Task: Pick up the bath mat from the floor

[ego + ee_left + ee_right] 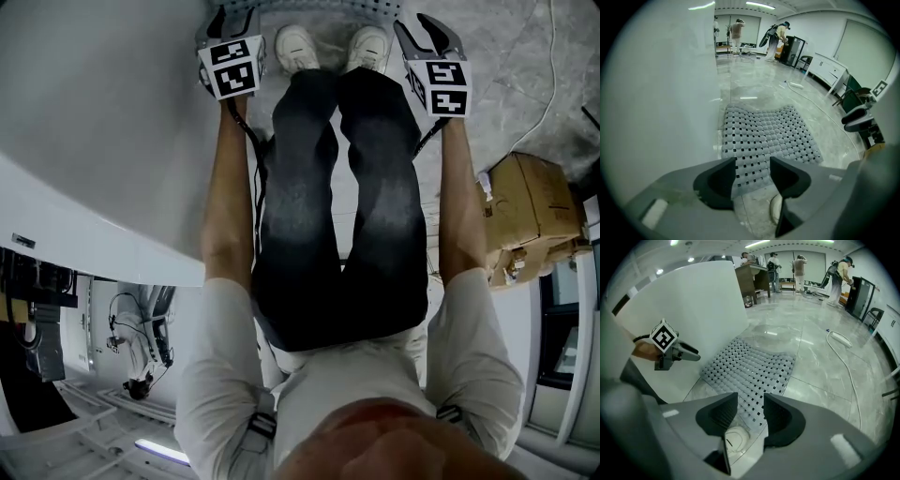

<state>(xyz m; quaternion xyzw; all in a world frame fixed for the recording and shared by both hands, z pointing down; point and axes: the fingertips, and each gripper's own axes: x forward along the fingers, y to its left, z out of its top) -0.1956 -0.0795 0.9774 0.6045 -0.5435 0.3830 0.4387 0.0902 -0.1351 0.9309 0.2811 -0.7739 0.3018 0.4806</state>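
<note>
Left claw (753, 161) hangs low with its jaws spread and nothing pinched. Through the gap I see the near edge of the bath mat (764, 136). Right claw (750, 399) is spread the same way and holds nothing, with the mat's near corner showing between its jaws and the toe of my white shoe (733, 439) just below them. The mat is grey, dotted with square holes, and lies on the glossy stone floor (759, 84). One long side runs beside the white panel (656, 117), and the far edge ripples slightly. From the head view, both claws sit just outside my shoes. A pale hose (843, 348) lies well beyond the mat.
</note>
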